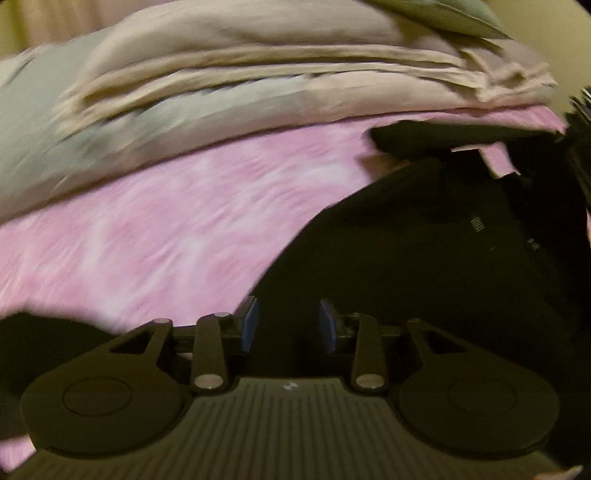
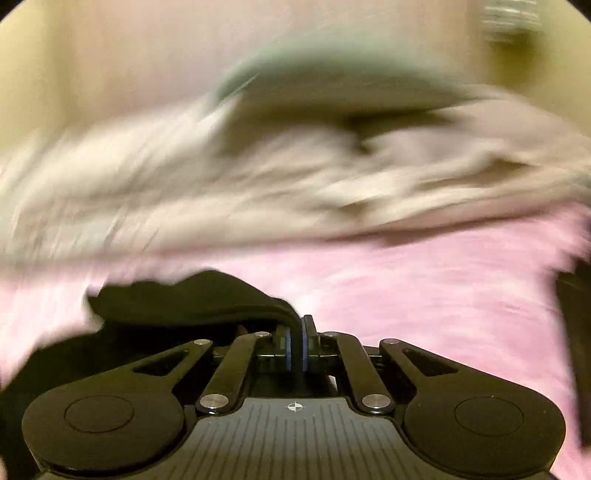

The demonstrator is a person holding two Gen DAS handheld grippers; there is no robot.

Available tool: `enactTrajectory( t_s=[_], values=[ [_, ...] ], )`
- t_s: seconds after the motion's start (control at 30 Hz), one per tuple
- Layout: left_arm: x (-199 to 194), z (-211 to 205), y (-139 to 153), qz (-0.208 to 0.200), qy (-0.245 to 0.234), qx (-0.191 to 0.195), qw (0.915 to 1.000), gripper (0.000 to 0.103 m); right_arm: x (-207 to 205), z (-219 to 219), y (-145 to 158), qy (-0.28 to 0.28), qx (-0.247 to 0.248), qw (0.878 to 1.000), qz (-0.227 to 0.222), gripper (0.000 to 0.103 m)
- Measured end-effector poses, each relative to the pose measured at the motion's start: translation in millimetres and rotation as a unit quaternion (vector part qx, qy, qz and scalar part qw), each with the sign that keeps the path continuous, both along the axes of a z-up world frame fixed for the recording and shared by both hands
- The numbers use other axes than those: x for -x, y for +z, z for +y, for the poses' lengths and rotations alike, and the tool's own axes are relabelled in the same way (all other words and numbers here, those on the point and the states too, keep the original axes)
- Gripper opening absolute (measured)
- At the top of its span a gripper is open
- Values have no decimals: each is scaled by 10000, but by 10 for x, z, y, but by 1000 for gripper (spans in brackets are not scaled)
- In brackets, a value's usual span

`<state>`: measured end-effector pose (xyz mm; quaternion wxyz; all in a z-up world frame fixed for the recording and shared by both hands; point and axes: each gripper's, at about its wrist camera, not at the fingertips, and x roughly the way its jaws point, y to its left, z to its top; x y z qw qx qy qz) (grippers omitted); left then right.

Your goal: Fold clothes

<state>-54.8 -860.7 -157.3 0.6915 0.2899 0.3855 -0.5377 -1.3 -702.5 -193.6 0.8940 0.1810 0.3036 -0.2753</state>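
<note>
A black garment (image 1: 424, 236) lies on a pink mottled bedsheet (image 1: 177, 221), filling the right half of the left wrist view. My left gripper (image 1: 290, 323) is open, its blue pads (image 1: 249, 325) apart just above the garment's edge, holding nothing. In the blurred right wrist view my right gripper (image 2: 296, 349) is shut on a fold of the black garment (image 2: 192, 299), which trails off to the left over the sheet (image 2: 424, 295).
A pile of beige and grey bedding (image 1: 236, 85) lies across the far side of the bed, and shows in the right wrist view (image 2: 258, 184) too. A grey-green pillow (image 1: 443, 14) sits on top. A pale wall (image 2: 110, 55) is behind.
</note>
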Motion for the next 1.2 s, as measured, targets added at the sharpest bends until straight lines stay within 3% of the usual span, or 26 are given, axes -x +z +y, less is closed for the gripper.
enactTrajectory(
  t_s=[0.1, 0.17, 0.23, 0.3, 0.43, 0.53, 0.63, 0.73, 0.77, 0.8, 0.87, 0.9, 0.97, 1.0, 1.03, 1.1, 1.2],
  values=[
    [190, -528, 10, -28, -412, 94, 9991, 45, 860, -440, 104, -1661, -338, 9848, -378, 4],
    [294, -818, -4, -90, -681, 115, 9976, 51, 1388, -678, -33, -2493, -787, 9651, -166, 16],
    [375, -1056, -33, -184, -929, 117, 9954, 61, 1684, -694, -166, -2682, -1103, 9570, 98, 66],
    [405, -1228, -83, -297, -1113, 73, 9933, 65, 1768, -555, -211, -2451, -1131, 9626, 238, 73],
    [346, -1429, -300, -305, -1238, -166, 9917, 65, 1438, -265, -214, -1417, -1109, 9833, 263, 73],
    [256, -1509, -480, -150, -1226, -349, 9917, 65, 883, -60, -232, 2, -803, 9966, 158, 73],
    [229, -1557, -622, 2, -1372, -381, 9898, 64, 168, 4, -269, 1526, -428, 9872, 154, 73],
    [243, -1610, -811, 81, -1607, -558, 9854, 55, -495, 62, -461, 2517, -117, 9667, 455, 73],
    [248, -1628, -878, 108, -1688, -628, 9836, 47, -731, 44, -560, 2747, -75, 9594, 629, 73],
    [240, -1627, -920, 160, -1717, -650, 9829, 35, -933, 5, -684, 2887, -157, 9542, 774, 73],
    [197, -1588, -953, 313, -1679, -602, 9835, 26, -1195, -76, -922, 3085, -609, 9435, 1048, 73],
    [176, -1568, -969, 389, -1660, -578, 9837, 11, -1290, -105, -1039, 3174, -864, 9369, 1186, 73],
    [126, -1508, -955, 502, -1588, -480, 9849, 8, -1404, -109, -1233, 3302, -1277, 9241, 1441, 71],
    [92, -1447, -879, 500, -1504, -359, 9867, 7, -1428, -81, -1205, 3303, -1231, 9246, 1441, 35],
    [58, -1387, -803, 498, -1419, -238, 9883, 7, -1452, -56, -1169, 3301, -1191, 9255, 1426, 21],
    [-30, -1279, -598, 444, -1224, 34, 9915, 7, -1489, -39, -988, 3249, -1164, 9308, 1206, 15],
    [-239, -1253, -350, 366, -940, 334, 9943, 7, -1688, -102, -637, 3083, -888, 9447, 683, 15]
  ],
)
